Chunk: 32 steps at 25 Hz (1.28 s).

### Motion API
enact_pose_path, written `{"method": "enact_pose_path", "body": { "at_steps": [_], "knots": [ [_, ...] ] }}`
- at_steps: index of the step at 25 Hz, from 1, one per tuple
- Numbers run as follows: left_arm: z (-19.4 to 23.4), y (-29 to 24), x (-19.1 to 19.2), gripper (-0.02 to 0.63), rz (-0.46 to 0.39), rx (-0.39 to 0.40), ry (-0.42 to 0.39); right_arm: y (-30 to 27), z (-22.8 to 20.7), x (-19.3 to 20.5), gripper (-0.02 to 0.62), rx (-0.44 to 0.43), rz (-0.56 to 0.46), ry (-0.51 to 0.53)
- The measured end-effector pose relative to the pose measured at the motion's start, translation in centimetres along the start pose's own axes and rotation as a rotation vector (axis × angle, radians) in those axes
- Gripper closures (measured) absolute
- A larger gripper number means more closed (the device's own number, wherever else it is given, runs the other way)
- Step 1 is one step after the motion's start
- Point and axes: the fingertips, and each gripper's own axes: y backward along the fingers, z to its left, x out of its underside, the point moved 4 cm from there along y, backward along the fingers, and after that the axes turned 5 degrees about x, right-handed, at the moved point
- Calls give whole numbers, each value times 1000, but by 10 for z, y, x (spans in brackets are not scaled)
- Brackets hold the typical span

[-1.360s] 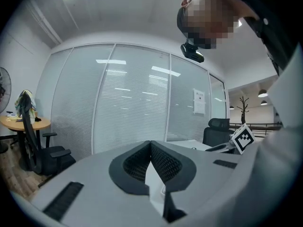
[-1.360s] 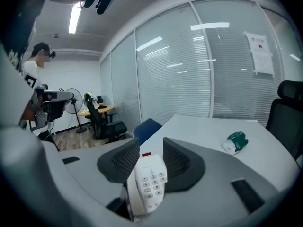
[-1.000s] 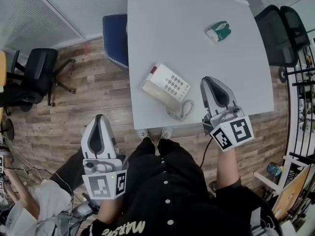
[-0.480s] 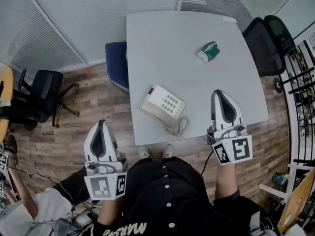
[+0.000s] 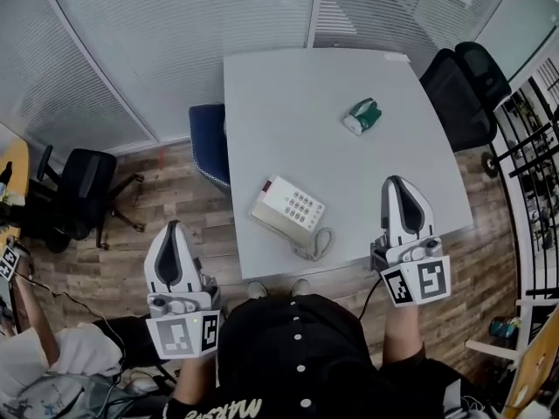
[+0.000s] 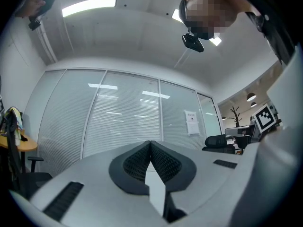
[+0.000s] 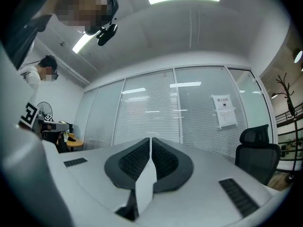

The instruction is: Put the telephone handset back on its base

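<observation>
Left gripper (image 5: 174,234) had jaws pressed together with nothing between them, and it hung off the near-left corner of the worktop (image 5: 288,103), over the wood floor. In the left gripper view it faced only the blind-covered glass wall. Right gripper (image 5: 399,186) was likewise closed and empty, over the worktop's near-right edge, and its own view showed the same glass wall and a black chair. Neither gripper touched anything. The telephone base (image 5: 299,209) sat near the front edge of the worktop, between the two grippers and apart from both. The handset (image 5: 266,197) appeared to lie along the base's left side, seemingly seated in its cradle, with the coiled cord (image 5: 316,244) looped just in front. A green-and-white packet (image 5: 361,116) lay further back, well apart. Judged: replacement looks done and nothing obvious is left; the seating is too small to confirm.
</observation>
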Motion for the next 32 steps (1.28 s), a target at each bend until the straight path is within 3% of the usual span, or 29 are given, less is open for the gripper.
{"method": "enact_pose_path", "body": {
  "at_steps": [32],
  "knots": [
    [14,13,-1,592,12,-23,-5,1,18,0,561,4,15,49]
  ]
}}
